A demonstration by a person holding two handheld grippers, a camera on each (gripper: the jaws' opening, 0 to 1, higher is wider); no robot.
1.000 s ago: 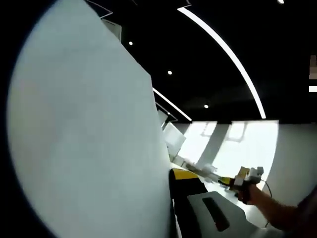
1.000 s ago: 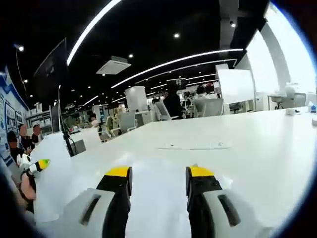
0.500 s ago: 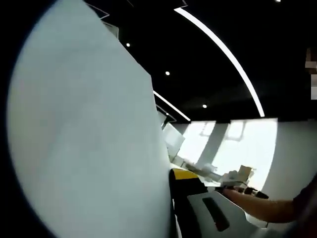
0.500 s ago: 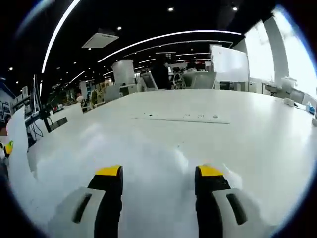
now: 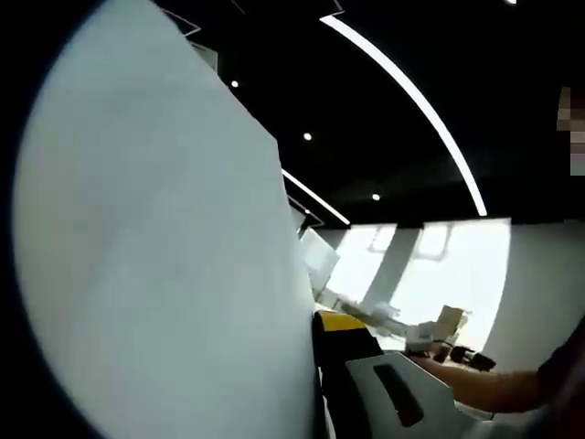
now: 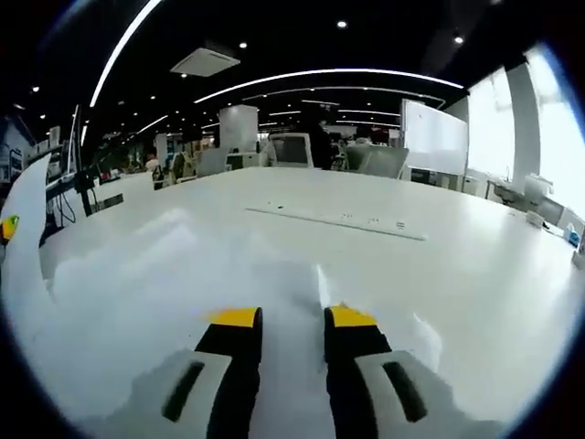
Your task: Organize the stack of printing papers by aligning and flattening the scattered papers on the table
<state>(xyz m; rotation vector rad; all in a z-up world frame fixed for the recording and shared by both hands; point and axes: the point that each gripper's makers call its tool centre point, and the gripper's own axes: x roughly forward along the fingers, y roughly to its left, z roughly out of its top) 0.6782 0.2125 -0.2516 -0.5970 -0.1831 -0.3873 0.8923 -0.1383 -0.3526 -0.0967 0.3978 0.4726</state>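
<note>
A large white sheet of paper (image 5: 155, 256) stands on edge across the left gripper view. My left gripper (image 5: 313, 331) is shut on its edge; one yellow-tipped finger (image 5: 340, 322) shows, the other is hidden behind the sheet. In the right gripper view, white paper (image 6: 164, 274) lies on the white table (image 6: 475, 274) and curls up at the far left, where the left gripper's yellow tip (image 6: 7, 227) shows. My right gripper (image 6: 292, 318) sits low over the paper, jaws narrowed but apart, with a sheet edge between them. The right gripper (image 5: 430, 331) and the person's arm (image 5: 494, 389) show past the sheet.
A long flat strip (image 6: 338, 219) lies on the table beyond the paper. Chairs and screens (image 6: 288, 151) line the table's far edge, and a whiteboard (image 6: 434, 137) stands at the back right. Bare table extends to the right.
The right gripper's jaws have drawn much closer together and the gripper has dropped toward the paper. The left gripper still holds the sheet, hardly moved.
</note>
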